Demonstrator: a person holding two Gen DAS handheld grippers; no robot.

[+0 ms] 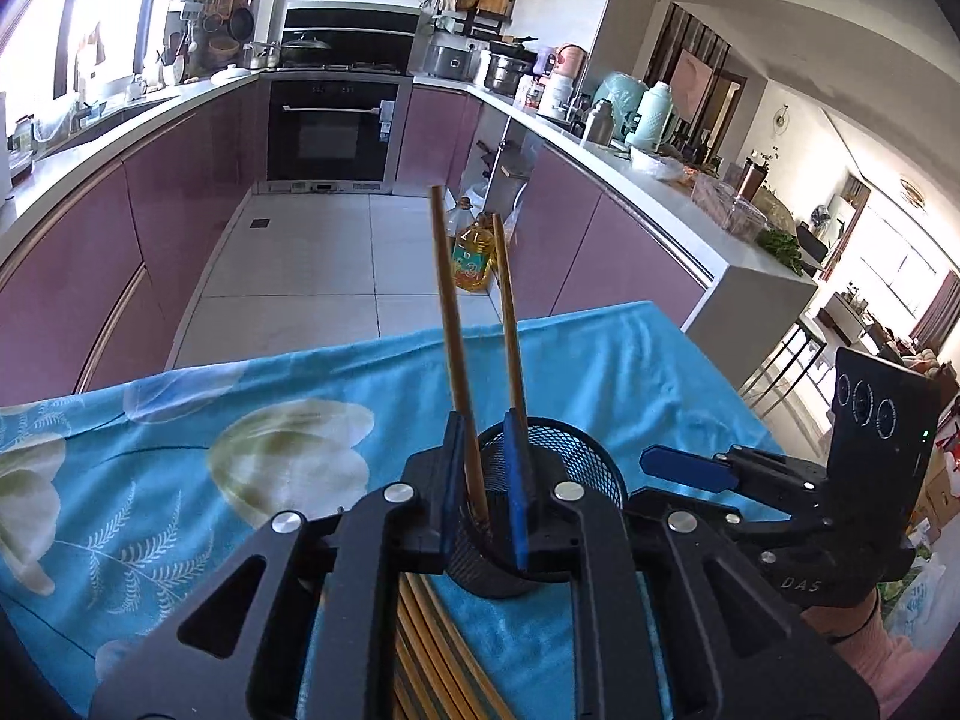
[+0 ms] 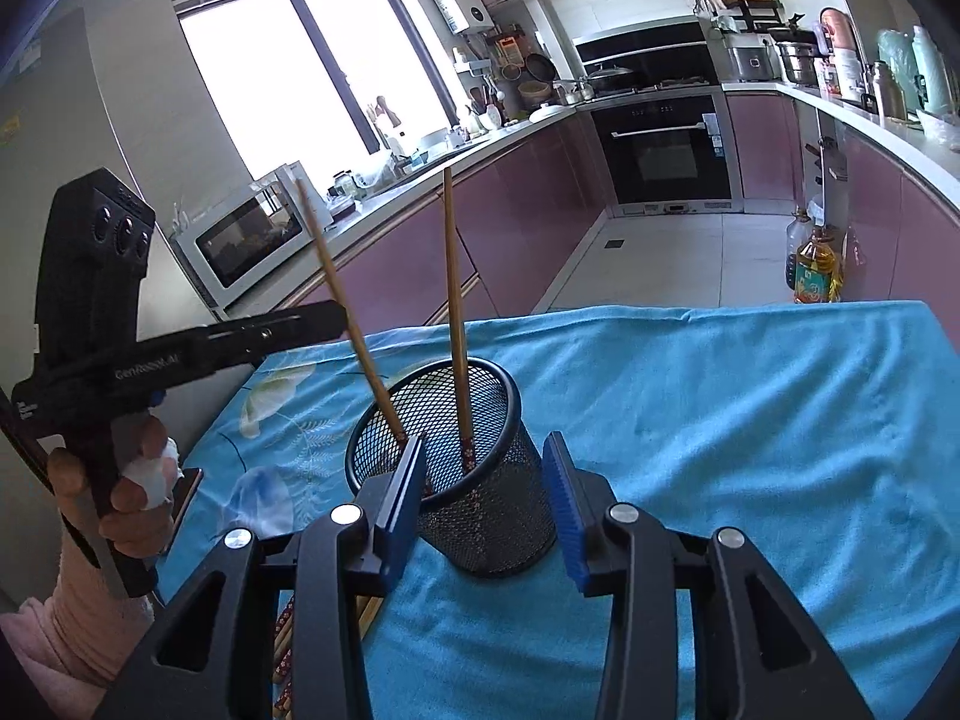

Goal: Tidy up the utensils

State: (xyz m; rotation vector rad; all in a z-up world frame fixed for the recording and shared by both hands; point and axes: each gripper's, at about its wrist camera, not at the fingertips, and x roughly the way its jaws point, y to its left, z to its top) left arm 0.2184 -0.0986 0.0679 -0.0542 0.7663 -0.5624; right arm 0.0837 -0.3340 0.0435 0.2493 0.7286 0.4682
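Partly hidden behind the left gripper (image 1: 487,474), whose narrow fingers are parted around one chopstick (image 1: 451,300), stands a black mesh cup (image 2: 474,474). Right gripper (image 2: 485,504) fingers straddle the cup, apparently untouching. More chopsticks (image 1: 432,654) lie cut off below.

Your left gripper (image 1: 489,480) sits over the black mesh cup (image 1: 576,456), fingers (image 1: 517,480) slightly apart around one chopstick (image 1: 456,324). Second chopstick (image 1: 509,312) stands in the cup. Spare chopsticks (image 1: 432,648) lie just before it on the blue cloth (image 1: 300,420). Your right gripper (image 1: 690,468) is beside the cup.

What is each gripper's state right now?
Left gripper: slightly open, chopstick between fingers, not gripped.
Right gripper: open around mesh cup.
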